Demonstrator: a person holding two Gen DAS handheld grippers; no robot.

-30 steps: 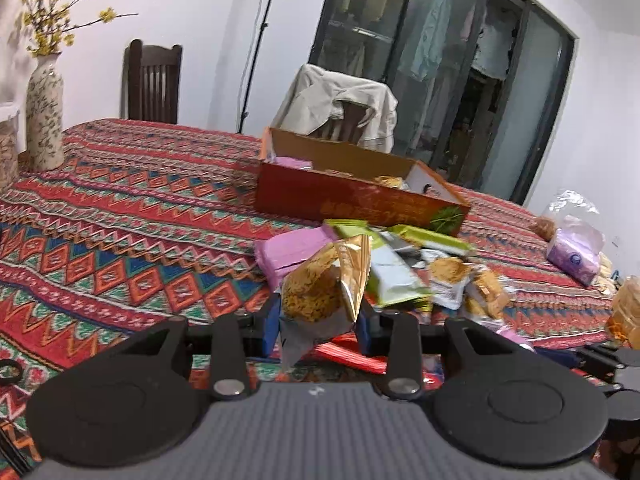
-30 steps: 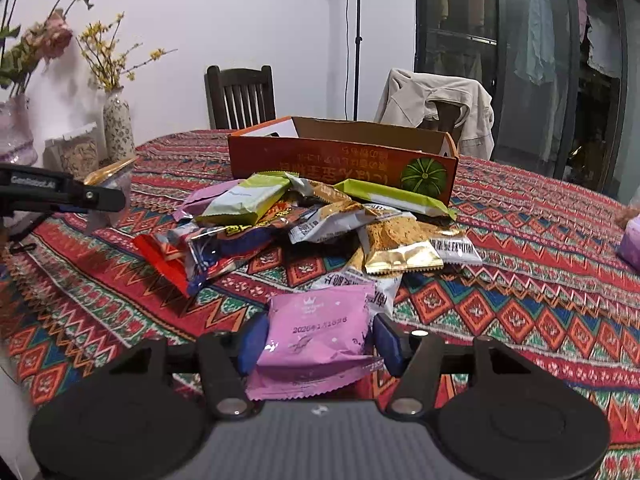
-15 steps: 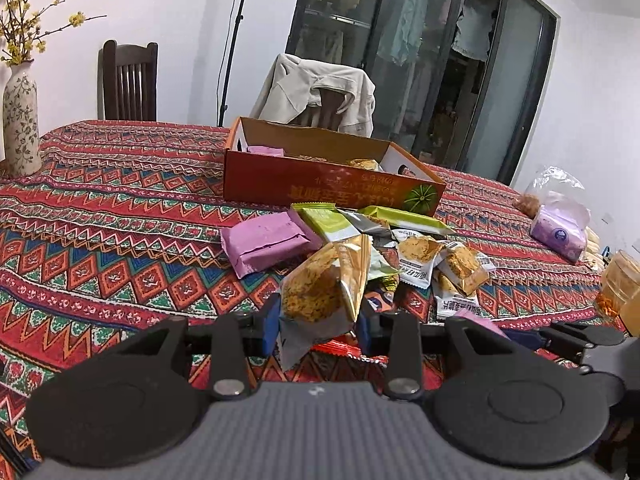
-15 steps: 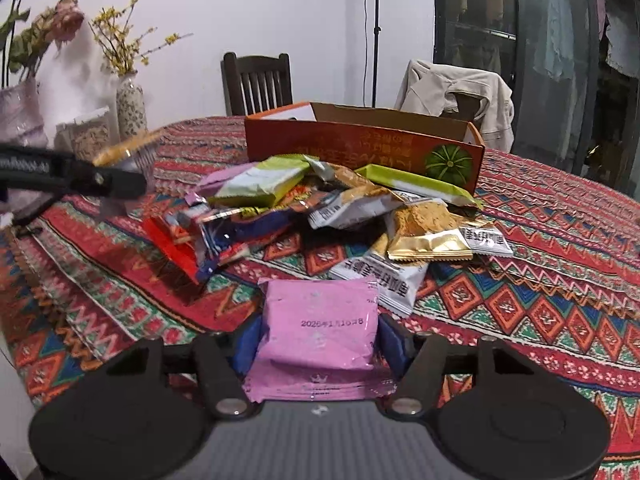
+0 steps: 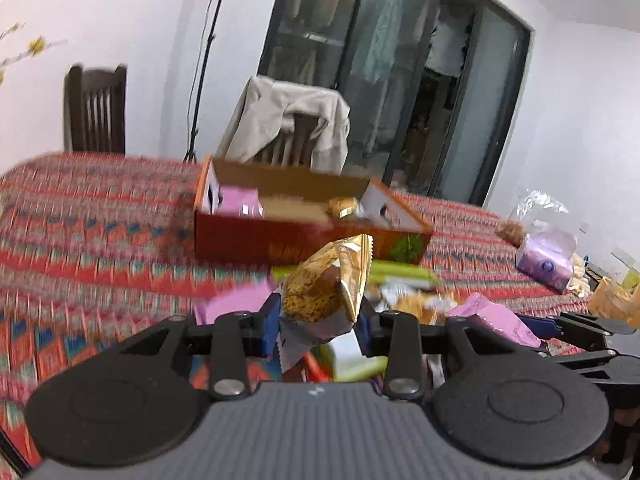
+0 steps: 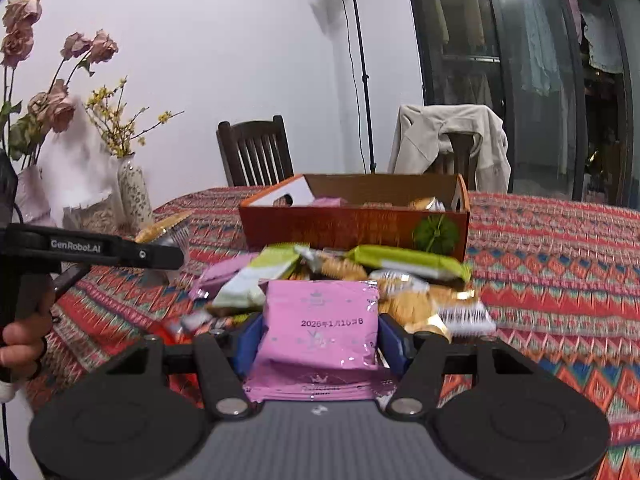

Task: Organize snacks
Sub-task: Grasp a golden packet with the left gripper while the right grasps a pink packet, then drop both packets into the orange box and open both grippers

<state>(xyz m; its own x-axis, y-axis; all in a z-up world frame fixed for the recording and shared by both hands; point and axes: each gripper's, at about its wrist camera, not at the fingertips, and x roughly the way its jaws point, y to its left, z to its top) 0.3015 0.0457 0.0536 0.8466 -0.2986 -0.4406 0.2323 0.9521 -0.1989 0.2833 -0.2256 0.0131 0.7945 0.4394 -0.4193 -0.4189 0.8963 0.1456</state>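
Cardboard box [image 6: 356, 228] is shown straight ahead of both tongs, beyond the snack pile [image 6: 340, 276]. Right tongs [image 6: 320, 336] are clamped on a pink packet [image 6: 320, 320], left tongs [image 5: 316, 320] on a gold packet [image 5: 324, 284]; neither is clearly nearer.

A table [image 6: 560, 264] under a red patterned cloth carries everything. An open orange box [image 6: 352, 228] sits on it at twelve o'clock. Just before the box lies a heap of snack packets [image 6: 360, 268], green, pink and gold. At ten o'clock stand two vases [image 6: 134, 192] of flowers. In the left view, a purple tissue pack [image 5: 546, 258] and a clear bag [image 5: 536, 208] lie at three o'clock.
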